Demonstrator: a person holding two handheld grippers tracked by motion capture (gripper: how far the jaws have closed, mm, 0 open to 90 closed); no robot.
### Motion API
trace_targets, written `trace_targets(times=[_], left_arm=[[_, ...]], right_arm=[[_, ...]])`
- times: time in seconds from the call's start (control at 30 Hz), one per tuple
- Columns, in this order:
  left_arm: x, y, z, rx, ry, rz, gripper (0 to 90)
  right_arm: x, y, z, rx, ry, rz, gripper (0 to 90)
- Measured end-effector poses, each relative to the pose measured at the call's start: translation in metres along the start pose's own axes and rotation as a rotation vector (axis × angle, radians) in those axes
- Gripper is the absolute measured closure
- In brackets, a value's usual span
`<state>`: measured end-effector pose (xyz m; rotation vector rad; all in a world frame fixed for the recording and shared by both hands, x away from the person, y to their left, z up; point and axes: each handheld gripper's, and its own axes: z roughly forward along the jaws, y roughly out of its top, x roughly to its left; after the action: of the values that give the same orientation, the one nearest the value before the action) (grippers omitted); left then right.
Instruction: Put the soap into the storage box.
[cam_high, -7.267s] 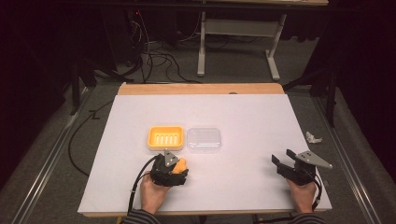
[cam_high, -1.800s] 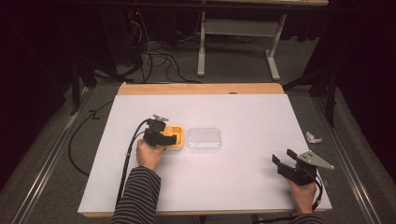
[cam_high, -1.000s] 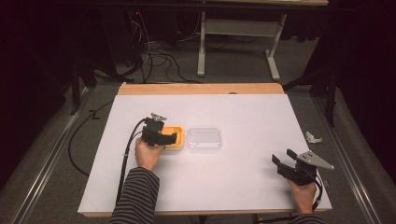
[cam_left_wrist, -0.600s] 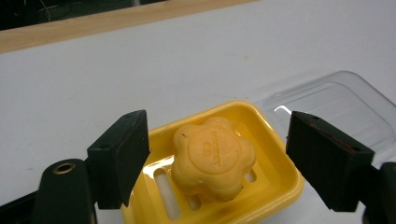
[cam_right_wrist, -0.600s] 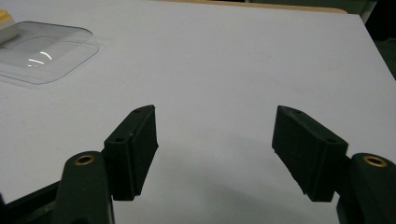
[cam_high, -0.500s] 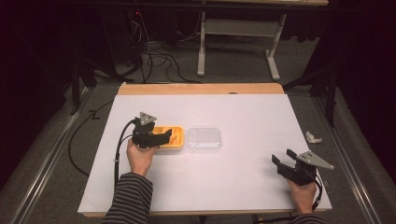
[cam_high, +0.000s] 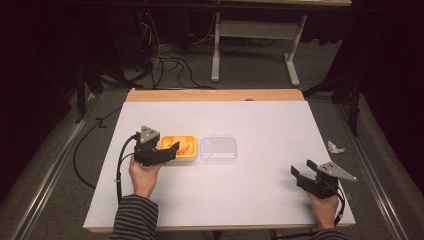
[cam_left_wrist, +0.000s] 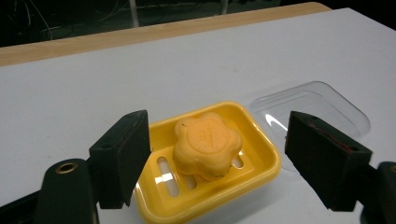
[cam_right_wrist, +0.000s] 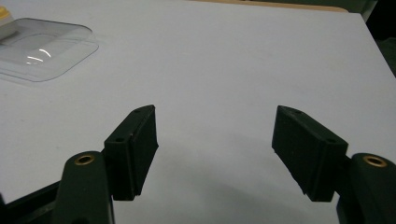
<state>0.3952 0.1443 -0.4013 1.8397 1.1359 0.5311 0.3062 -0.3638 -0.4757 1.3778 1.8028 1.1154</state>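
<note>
Our left gripper (cam_left_wrist: 217, 154) hovers at the near left end of the yellow soap dish (cam_left_wrist: 261, 156), its two black jaws standing apart with nothing pinched between them; they have just been closing in, yet the pads press on nothing. Looking along those jaws, we see the orange flower-shaped soap (cam_left_wrist: 207, 144) lying inside the dish on its slotted floor, free of both pads and a little beyond them. From the high view we find the same left gripper (cam_high: 170, 150) held over the left edge of the soap dish (cam_high: 186, 156), with the soap (cam_high: 183, 145) showing as an orange lump inside. We see the clear plastic lid (cam_high: 218, 150) lying flat on the white table (cam_high: 250, 195) just beside the right end of the dish, and in the left gripper view the lid (cam_left_wrist: 317, 105) sits behind the dish's far corner. Our right gripper (cam_high: 304, 175) rests well apart from all this, near the front right corner of the table, with its jaws spread wide and holding nothing. Along its own jaws, the right gripper (cam_right_wrist: 215, 140) faces bare white table, with the clear lid (cam_right_wrist: 44, 46) far off at the upper left. A small crumpled white scrap (cam_high: 335, 147) lies off the table's right edge.
</note>
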Motion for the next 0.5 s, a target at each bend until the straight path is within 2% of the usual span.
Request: trace_targets(times=[0.5], left_arm=[[-0.001, -0.016, -0.019, -0.030, -0.015, -0.023, 23.2]], right_arm=[[0.001, 0.000, 0.000, 0.004, -0.001, -0.001, 31.6]])
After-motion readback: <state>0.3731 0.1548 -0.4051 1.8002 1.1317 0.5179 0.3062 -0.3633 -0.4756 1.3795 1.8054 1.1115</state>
